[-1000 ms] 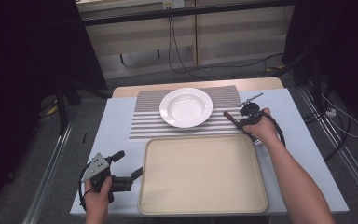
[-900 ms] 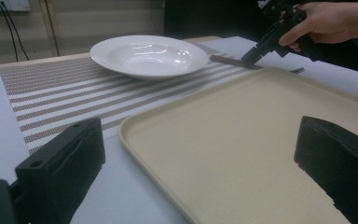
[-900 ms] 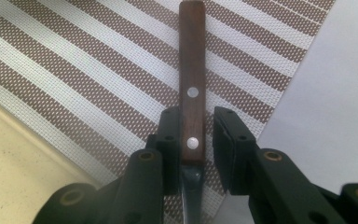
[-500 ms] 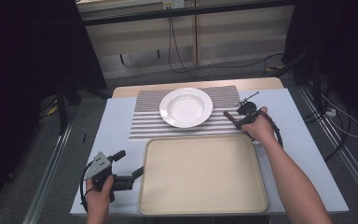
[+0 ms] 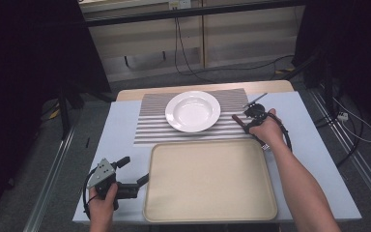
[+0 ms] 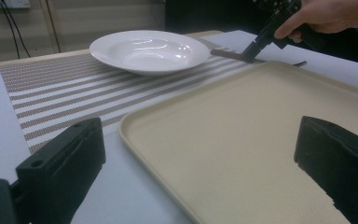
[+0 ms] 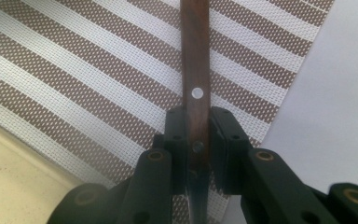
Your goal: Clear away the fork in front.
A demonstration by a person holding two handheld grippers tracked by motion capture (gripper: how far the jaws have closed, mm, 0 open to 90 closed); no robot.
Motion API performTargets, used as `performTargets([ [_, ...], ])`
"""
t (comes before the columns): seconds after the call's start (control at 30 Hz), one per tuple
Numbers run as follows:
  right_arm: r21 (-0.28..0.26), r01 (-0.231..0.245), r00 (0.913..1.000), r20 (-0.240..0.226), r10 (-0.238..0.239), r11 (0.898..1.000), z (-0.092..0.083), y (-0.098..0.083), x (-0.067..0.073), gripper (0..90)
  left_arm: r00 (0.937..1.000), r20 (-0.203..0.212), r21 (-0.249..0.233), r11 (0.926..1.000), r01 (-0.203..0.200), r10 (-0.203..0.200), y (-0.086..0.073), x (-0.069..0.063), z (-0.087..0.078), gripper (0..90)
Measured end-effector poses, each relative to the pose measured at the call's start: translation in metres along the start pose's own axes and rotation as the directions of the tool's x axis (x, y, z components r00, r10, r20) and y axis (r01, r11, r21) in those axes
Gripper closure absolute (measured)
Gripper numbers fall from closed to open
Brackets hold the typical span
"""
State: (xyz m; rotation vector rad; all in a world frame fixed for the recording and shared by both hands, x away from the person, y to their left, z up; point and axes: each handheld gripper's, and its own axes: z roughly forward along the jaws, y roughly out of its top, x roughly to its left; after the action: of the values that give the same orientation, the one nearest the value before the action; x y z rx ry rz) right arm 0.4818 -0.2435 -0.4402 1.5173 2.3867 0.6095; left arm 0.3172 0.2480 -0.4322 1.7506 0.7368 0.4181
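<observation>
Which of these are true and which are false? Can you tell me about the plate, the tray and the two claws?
1. The white plate sits on the striped placemat. True.
2. The beige tray has food on it. False: nothing lies on the tray.
3. The right claw is clamped on a brown wooden handle. True.
4. The left claw is holding the plate. False: its jaws stand open at the tray's near left edge, gripping nothing.
5. The plate is inside the tray. False: it sits beyond the tray, on the placemat.
</observation>
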Motion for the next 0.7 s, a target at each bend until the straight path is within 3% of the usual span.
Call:
performTargets([
  [0.37,-0.100,-0.033,0.9977,-0.062,0.027,0.994,-0.006,-0.008,-0.006,78.6,1.0000,-0.005,-0.007,1.0000,0.005,-0.005,0.000,0.000,-0.002,2.1],
  [0.7,-0.221,-0.081,0.9955,-0.066,0.068,0.972,-0.031,-0.007,-0.017,78.7,1.0000,-0.005,-0.010,0.9999,0.007,-0.007,0.000,0.000,-0.003,2.1],
])
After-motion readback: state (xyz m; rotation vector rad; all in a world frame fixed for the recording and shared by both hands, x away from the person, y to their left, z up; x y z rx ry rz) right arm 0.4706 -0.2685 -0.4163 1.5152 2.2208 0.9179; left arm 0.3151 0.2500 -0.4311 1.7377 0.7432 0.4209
